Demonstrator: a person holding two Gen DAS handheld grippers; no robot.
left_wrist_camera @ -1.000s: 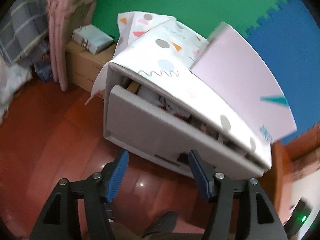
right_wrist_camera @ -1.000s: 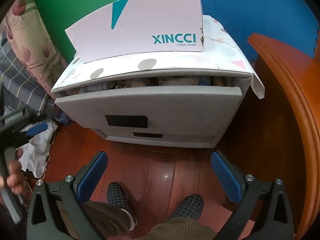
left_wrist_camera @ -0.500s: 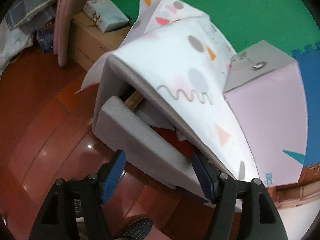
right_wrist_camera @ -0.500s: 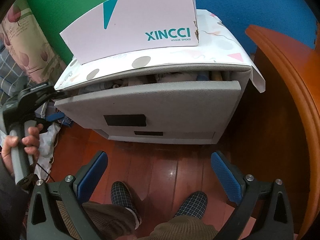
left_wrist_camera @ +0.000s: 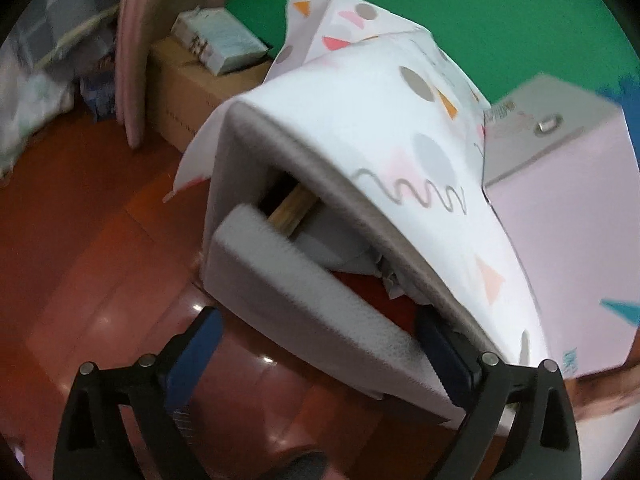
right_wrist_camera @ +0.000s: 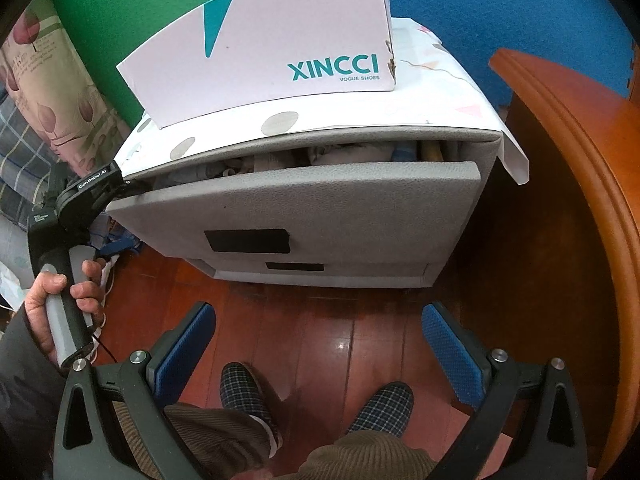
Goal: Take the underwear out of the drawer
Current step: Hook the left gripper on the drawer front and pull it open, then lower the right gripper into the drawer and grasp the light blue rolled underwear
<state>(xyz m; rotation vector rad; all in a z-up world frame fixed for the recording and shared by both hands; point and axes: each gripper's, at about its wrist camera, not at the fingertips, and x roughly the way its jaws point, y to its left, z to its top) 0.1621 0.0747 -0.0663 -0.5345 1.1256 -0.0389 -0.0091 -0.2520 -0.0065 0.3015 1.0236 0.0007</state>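
Observation:
A grey fabric drawer unit stands on the wood floor. Its top drawer front [right_wrist_camera: 320, 208] is pulled out a little, and folded clothes [right_wrist_camera: 344, 156] show in the gap; red and white cloth [left_wrist_camera: 360, 280] shows in the left wrist view. My left gripper [left_wrist_camera: 320, 344] is open and straddles the left end of the drawer front [left_wrist_camera: 304, 292], one finger outside, the other inside the gap. It also shows in the right wrist view [right_wrist_camera: 96, 192] at the drawer's left corner. My right gripper [right_wrist_camera: 320, 340] is open and empty, low in front of the unit.
A pink XINCCI shoe box [right_wrist_camera: 272, 48] lies on the unit's patterned cover [left_wrist_camera: 380, 128]. A wooden furniture edge [right_wrist_camera: 580, 200] stands close on the right. A cardboard box [left_wrist_camera: 188, 84] and bedding [right_wrist_camera: 36, 92] lie to the left. My slippered feet [right_wrist_camera: 248, 392] are below.
My left gripper has moved in to the drawer's left end and now straddles its front panel. The right gripper has barely moved.

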